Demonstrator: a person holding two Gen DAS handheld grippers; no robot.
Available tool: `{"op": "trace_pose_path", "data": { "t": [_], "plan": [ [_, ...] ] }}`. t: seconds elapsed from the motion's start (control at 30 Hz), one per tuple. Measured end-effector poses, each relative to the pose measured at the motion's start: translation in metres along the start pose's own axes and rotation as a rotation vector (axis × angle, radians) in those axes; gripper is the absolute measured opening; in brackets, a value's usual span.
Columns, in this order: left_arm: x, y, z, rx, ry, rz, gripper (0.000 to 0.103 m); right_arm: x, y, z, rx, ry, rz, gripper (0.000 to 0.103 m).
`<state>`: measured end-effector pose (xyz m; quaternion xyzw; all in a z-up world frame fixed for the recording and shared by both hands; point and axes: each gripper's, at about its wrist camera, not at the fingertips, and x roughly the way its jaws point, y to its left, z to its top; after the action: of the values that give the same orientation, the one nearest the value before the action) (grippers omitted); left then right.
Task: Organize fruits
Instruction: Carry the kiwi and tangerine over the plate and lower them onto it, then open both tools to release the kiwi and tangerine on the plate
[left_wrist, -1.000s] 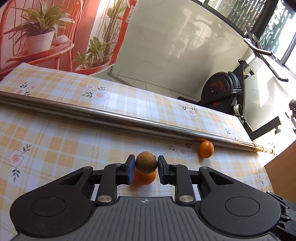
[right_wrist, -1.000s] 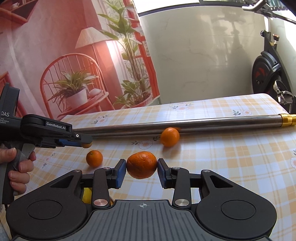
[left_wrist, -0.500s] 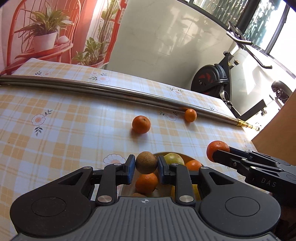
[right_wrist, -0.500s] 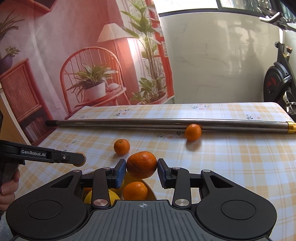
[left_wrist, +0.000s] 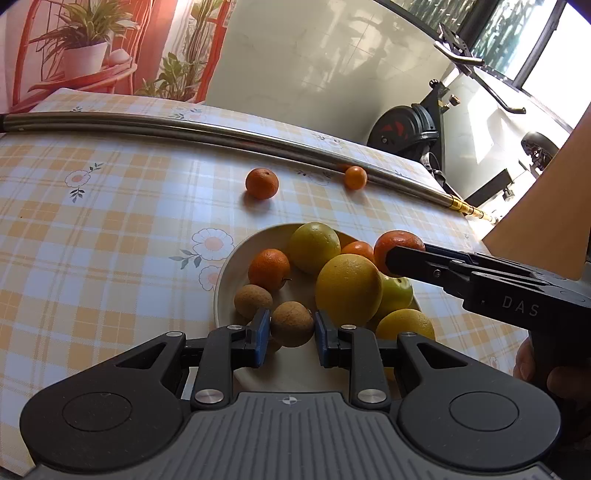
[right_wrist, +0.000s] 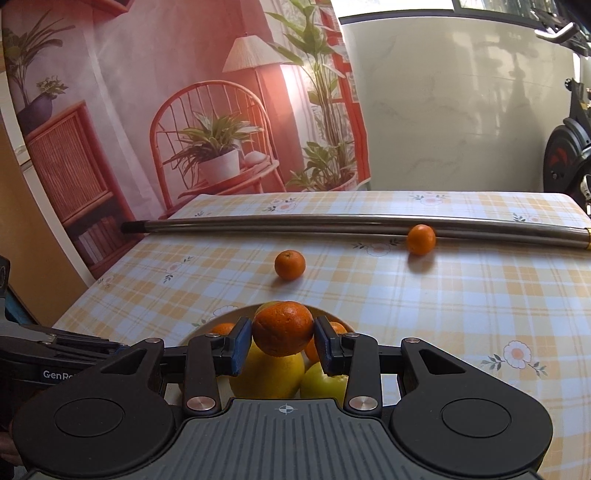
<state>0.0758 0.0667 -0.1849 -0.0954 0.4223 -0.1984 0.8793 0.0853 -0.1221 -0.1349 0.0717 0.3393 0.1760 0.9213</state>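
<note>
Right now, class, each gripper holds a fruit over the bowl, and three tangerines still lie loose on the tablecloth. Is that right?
Not quite. Only two tangerines lie loose: one in the open and one against the metal pole, as the right wrist view shows. The rest stands: each gripper holds a fruit over the bowl.

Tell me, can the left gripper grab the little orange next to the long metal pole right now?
Probably not yet. The left gripper is shut on a brown fruit, so its jaws are full, though open tablecloth leads to that small orange.
</note>
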Motion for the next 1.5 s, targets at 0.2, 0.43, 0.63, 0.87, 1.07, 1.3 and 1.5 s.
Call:
{"op": "trace_pose_path", "data": {
  "t": [0.2, 0.43, 0.63, 0.87, 1.07, 1.3, 1.5],
  "plan": [
    [-0.014, 0.01, 0.004, -0.066, -0.051, 0.005, 0.028, -0.002, 0.01, -0.004, -0.011, 0.017, 0.01, 0.034],
    [-0.031, 0.016, 0.018, -0.092, -0.122, 0.02, 0.028, 0.003, 0.029, 0.0, -0.096, 0.025, 0.036, 0.034],
    [-0.039, 0.018, 0.022, -0.111, -0.148, 0.024, 0.028, 0.014, 0.042, 0.004, -0.131, 0.062, 0.117, 0.034],
    [-0.04, 0.021, 0.022, -0.122, -0.153, 0.021, 0.028, 0.041, 0.064, 0.005, -0.286, 0.127, 0.108, 0.034],
    [-0.037, 0.021, 0.021, -0.121, -0.141, 0.02, 0.028, 0.052, 0.073, 0.0, -0.367, 0.171, 0.088, 0.034],
    [-0.034, 0.02, 0.02, -0.115, -0.128, 0.02, 0.028, 0.051, 0.071, 0.002, -0.344, 0.173, 0.096, 0.034],
    [-0.032, 0.013, 0.016, -0.097, -0.112, 0.005, 0.028, 0.038, 0.06, 0.008, -0.305, 0.12, 0.077, 0.034]
  ]
}}
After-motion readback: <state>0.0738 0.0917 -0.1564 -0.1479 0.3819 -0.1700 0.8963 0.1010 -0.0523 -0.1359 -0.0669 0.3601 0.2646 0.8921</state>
